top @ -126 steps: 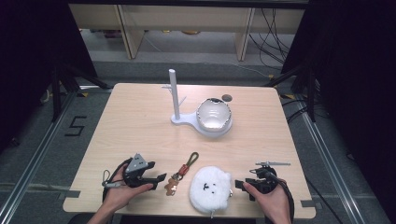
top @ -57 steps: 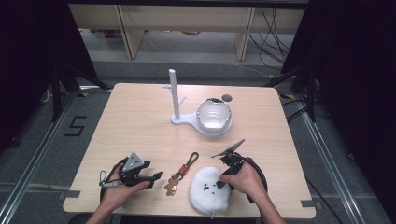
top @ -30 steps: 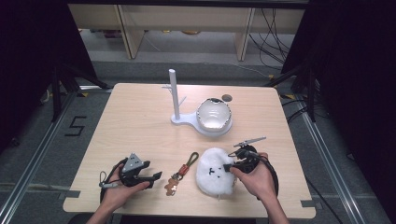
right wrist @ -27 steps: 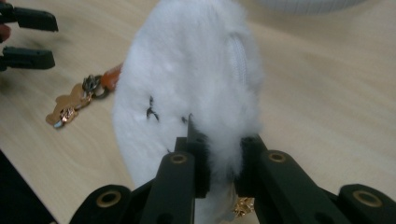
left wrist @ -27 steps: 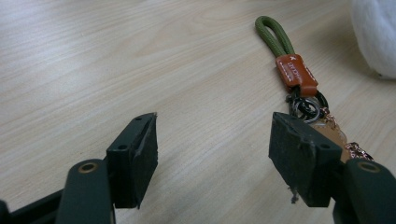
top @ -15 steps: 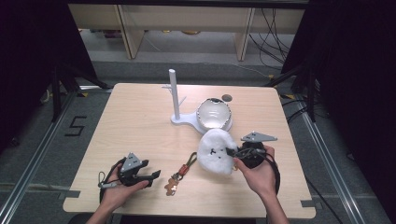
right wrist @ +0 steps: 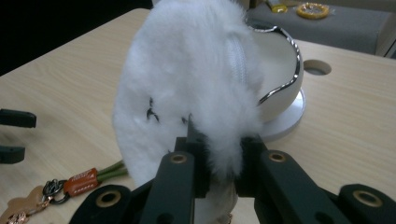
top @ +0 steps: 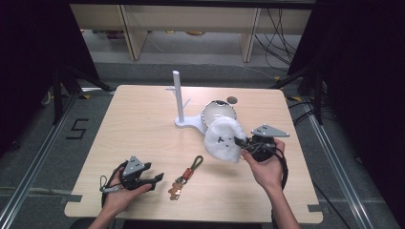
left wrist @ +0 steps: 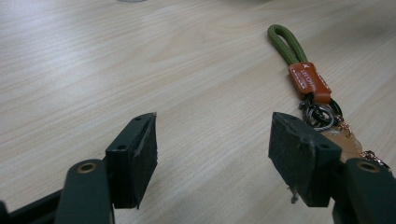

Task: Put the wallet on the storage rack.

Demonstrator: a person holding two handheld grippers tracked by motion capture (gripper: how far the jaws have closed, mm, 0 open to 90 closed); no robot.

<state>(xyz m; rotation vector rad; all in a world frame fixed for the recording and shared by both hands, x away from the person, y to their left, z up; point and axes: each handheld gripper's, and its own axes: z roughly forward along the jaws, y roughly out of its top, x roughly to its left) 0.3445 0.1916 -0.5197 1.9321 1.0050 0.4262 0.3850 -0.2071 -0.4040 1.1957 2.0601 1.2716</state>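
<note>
R tool (right wrist: pixel 218 158) is clamped on the lower edge of a white fluffy pouch (top: pixel 223 139), holding it off the worktop (top: pixel 143 119), w/ the pouch at approx. 9 o'clock of the tool in the high view and just in front of the white bowl (top: pixel 217 110) on its stand base. Risk, as I judge it: the grip is only on a pinch of fur at the rim, so the pouch could slip out or swing; it hangs v. close to the bowl's chrome rim and could knock it or snag there. The peg stand (top: pixel 179 98) at approx. 11 o'clock of the pouch could also get bumped.

Pouch looks soft, round, thick-piled, w/ small black marks on its face and a white zip along the top edge; likely light and floppy.

L tool (left wrist: pixel 210 154) rests low near the worktop's 7 o'clock edge, jaws apart, nothing between them. Keychain (left wrist: pixel 303 79) w/ green cord loop, orange tab and metal rings lies just beside it, at approx. 3 o'clock in the high view.
</note>
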